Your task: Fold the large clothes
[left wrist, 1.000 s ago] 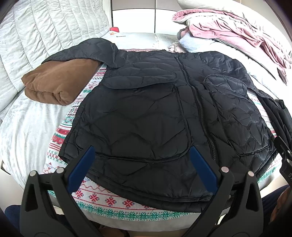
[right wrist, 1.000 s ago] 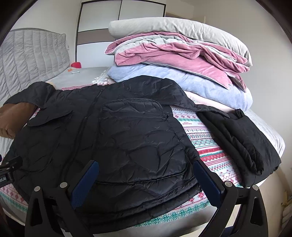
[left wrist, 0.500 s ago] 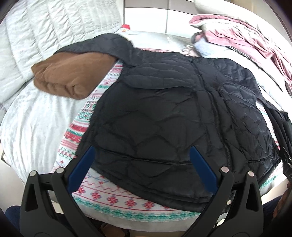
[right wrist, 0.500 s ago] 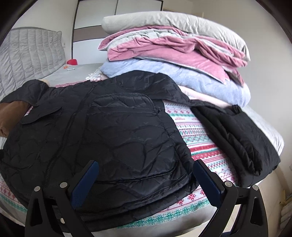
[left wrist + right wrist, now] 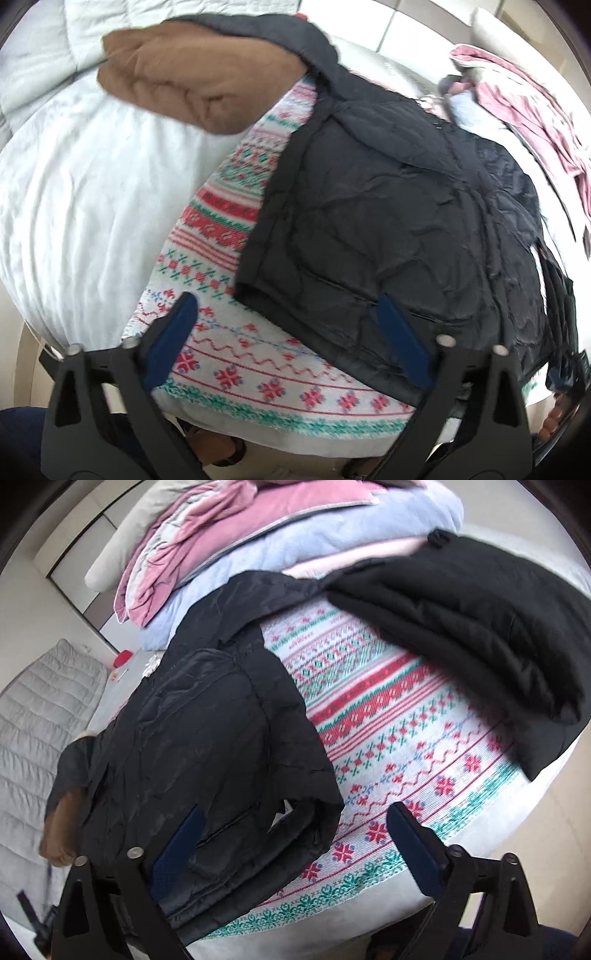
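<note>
Black quilted jacket (image 5: 388, 221) flat on the bed, front up, sleeves folded in over the chest; near hem just ahead of both tongs.

Left tongs (image 5: 284, 301) spread wide, pinching nothing; just narrowed a little. Left hem corner between the two blue pads, but not pressed by them: one pad over the patterned blanket (image 5: 229, 229), the other over the quilted cloth. Probably placed so to catch this corner with one closing.

Right tongs (image 5: 295, 810) also spread, also just narrowed a little, also empty. Right hem corner of the jacket (image 5: 207, 731) between the pads, the outer pad over the blanket (image 5: 388, 720). Likely meant as a matching grip, so that the hem can be lifted evenly and carried up toward the collar.

Further out from the left tongs: a folded brown garment (image 5: 199, 74) under the far sleeve, white bedding (image 5: 74, 184) beside it. Further out from the right tongs: a folded black garment (image 5: 461, 609), and behind it a pile of pink and blue bedding (image 5: 258, 535).

Compared with a second ago: then aimed at the middle of the hem with pads fully spread; now moved apart, each toward its own corner, lower and closer, each view tilted by a roll of the wrist. Jacket itself unmoved.
</note>
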The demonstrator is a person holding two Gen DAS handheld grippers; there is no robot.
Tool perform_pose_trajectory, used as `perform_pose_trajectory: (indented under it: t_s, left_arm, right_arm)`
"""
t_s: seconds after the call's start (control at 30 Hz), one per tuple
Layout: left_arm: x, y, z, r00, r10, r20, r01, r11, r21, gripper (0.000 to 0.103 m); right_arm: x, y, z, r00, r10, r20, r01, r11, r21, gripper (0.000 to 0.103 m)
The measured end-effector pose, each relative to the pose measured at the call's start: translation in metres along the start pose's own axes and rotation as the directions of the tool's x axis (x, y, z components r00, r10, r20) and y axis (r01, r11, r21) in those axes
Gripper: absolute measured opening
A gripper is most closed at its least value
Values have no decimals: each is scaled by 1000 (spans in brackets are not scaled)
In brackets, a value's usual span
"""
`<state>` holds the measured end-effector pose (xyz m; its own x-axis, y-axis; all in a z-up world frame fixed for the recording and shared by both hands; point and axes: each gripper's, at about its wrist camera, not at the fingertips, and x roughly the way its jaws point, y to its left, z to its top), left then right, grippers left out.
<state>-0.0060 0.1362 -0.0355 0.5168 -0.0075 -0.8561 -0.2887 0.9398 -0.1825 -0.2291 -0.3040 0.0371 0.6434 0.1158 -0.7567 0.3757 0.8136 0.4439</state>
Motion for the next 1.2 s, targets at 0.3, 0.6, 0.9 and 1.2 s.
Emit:
perform_pose_trajectory:
  t_s: [0.3,0.6,0.9,1.2]
  left_arm:
    - [33,-22,-3,1000,5,-16,-4,999,46,14]
    - [17,-31,-16,1000,-8,-17,9,996,88,9]
    - [-33,-13,18,986,54,157,-58,998,24,58]
    - [-50,-96,109,968,-55,246,42,997,57,85]
  right_arm:
    - [35,10,10,996,-73,-42,73,997,-10,7]
    - [1,0,28,993,-105,58,105,994,-2,4]
    - [-20,4,52,994,-58,92,59,998,-12,59]
    - [-27,-5,165,969,142,203,-177,969,170,72]
